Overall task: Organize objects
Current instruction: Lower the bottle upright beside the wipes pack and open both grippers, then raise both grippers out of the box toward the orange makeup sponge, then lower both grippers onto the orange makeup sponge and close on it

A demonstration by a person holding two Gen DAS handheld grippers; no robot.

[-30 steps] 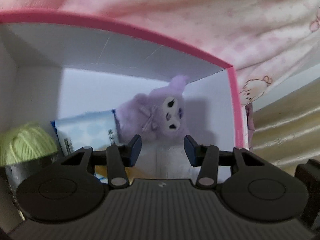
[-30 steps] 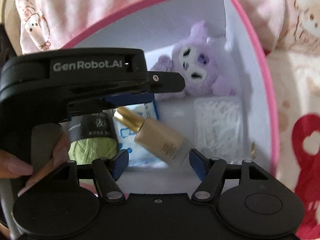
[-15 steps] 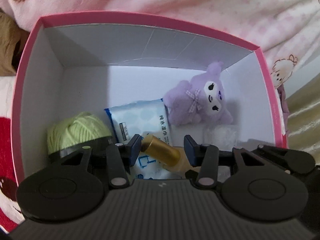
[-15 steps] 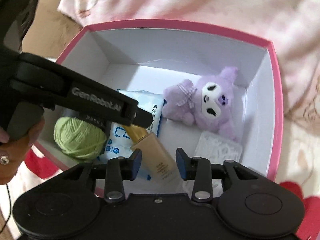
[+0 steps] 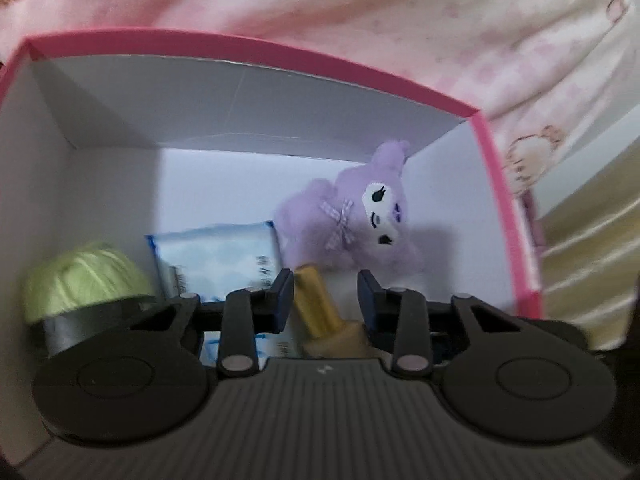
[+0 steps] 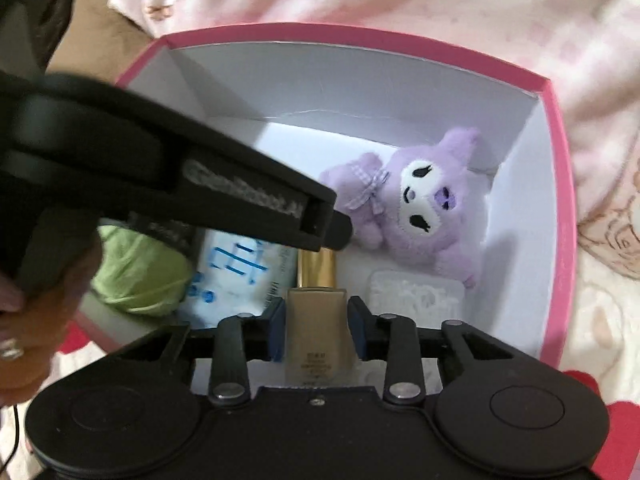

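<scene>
A pink-rimmed white box (image 6: 556, 152) holds a purple plush (image 6: 424, 204), a blue wet-wipe pack (image 6: 236, 276), a green yarn ball (image 6: 136, 272), a clear case of white sticks (image 6: 416, 296) and a beige foundation bottle with a gold cap (image 6: 316, 320). My right gripper (image 6: 316, 322) is shut on the bottle's body. My left gripper (image 5: 324, 300) is open over the box, its jaws either side of the gold cap (image 5: 316, 304) without touching it. The left gripper's body (image 6: 172, 184) crosses the right wrist view.
The box (image 5: 500, 184) sits on a pink printed blanket (image 5: 360, 12). The plush (image 5: 360, 216) lies in the far right corner, the yarn (image 5: 84, 284) at the left wall, the wipe pack (image 5: 220, 260) between them.
The right gripper has closed on the foundation bottle and turned it to point straight ahead. The left gripper has dropped lower into the box, close over the gold cap.
</scene>
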